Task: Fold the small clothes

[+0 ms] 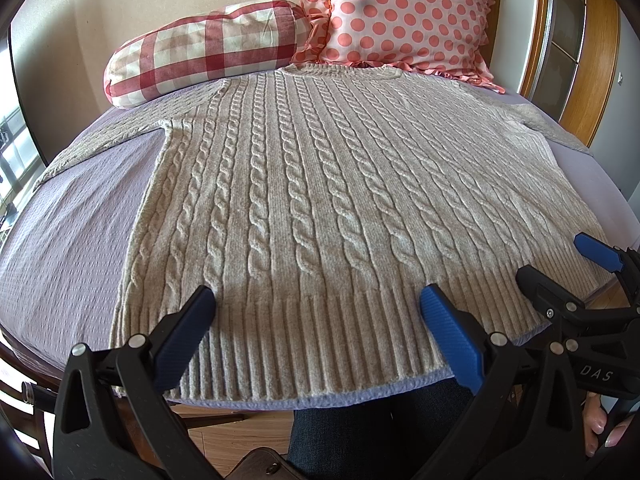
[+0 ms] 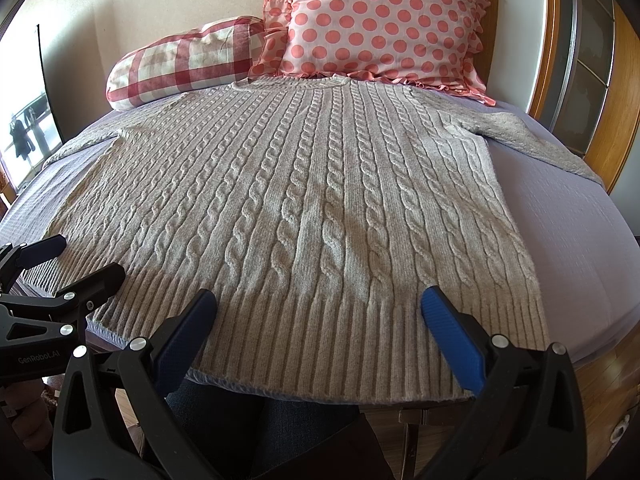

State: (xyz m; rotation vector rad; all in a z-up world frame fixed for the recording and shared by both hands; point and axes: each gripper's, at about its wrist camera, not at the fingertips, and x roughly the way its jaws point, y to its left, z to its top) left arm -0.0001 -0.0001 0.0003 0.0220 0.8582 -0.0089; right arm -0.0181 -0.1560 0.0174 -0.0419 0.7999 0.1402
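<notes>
A beige cable-knit sweater (image 1: 320, 184) lies flat and face up on the bed, collar at the far end, ribbed hem at the near edge, both sleeves spread sideways; it also shows in the right wrist view (image 2: 312, 200). My left gripper (image 1: 318, 300) is open and empty, hovering over the hem's left half. My right gripper (image 2: 320, 300) is open and empty over the hem's right half. In the left wrist view the right gripper (image 1: 560, 258) shows at the right edge; in the right wrist view the left gripper (image 2: 86, 254) shows at the left edge.
The bed has a lilac cover (image 1: 72, 216). A red checked bolster (image 1: 200, 52) and a pink polka-dot pillow (image 1: 404, 20) lean at the head, just past the collar. A wooden frame (image 2: 624, 120) stands at the right. The person's dark trousers (image 1: 360, 432) are below the bed edge.
</notes>
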